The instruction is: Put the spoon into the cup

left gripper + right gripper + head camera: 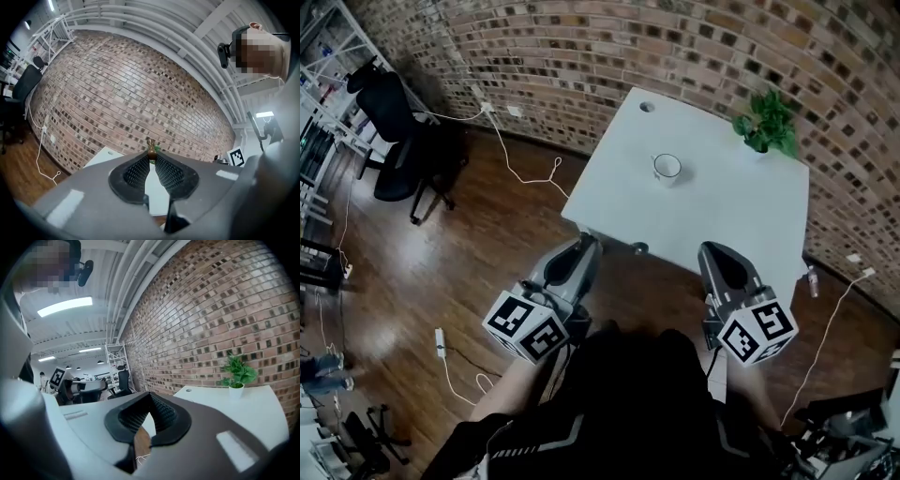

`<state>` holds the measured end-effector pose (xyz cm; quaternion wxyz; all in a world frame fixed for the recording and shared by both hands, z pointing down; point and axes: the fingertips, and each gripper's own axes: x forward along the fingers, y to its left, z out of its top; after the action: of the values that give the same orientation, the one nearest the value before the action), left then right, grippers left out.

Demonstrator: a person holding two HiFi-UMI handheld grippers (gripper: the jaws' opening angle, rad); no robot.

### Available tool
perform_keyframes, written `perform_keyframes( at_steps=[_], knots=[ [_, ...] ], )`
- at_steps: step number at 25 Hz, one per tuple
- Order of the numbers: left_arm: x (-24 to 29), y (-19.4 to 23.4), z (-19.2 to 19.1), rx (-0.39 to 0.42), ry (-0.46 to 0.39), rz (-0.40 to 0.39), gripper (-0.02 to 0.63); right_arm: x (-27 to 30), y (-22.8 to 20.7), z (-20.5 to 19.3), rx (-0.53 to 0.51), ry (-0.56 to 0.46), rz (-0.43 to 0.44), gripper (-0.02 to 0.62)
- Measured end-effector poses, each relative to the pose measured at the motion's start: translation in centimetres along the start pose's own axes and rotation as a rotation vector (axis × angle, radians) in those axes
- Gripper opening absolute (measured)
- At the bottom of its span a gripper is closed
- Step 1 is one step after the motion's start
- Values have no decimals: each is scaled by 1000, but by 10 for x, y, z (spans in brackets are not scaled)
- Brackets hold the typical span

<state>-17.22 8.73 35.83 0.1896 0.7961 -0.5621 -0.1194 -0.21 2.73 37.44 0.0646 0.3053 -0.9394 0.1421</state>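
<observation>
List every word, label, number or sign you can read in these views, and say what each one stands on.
No readable words, numbers or brand names in any view.
The left marker cube and right marker cube carry only black-and-white square codes, no letters.
The cup is white, with no print showing.
The plant pot is white, with no label visible.

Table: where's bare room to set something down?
The white table is mostly bare: the whole near half, from the cup to the near edge, and the far strip between the cable hole and the potted plant. Only the far right corner, by the plant, is crowded.
</observation>
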Motion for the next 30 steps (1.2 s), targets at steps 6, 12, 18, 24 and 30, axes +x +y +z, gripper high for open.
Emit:
perform_keyframes(
  at_steps=[6, 12, 18, 24, 30],
  knots=[
    [10, 38, 19, 15, -37, 28, 32, 31, -1, -4, 9, 44, -9, 6],
    [36, 53, 25, 11, -13, 40, 33, 61, -17, 12, -11, 13, 24, 6],
    [71, 57, 42, 65, 16, 43, 32, 81, -41, 32, 4, -42, 64, 6],
    [101, 66, 47, 56, 31, 54, 32, 103, -67, 33, 26, -28, 92, 6],
    [112, 112, 52, 8, 62, 35, 32, 145, -75, 26, 50, 3, 32, 6]
  ],
)
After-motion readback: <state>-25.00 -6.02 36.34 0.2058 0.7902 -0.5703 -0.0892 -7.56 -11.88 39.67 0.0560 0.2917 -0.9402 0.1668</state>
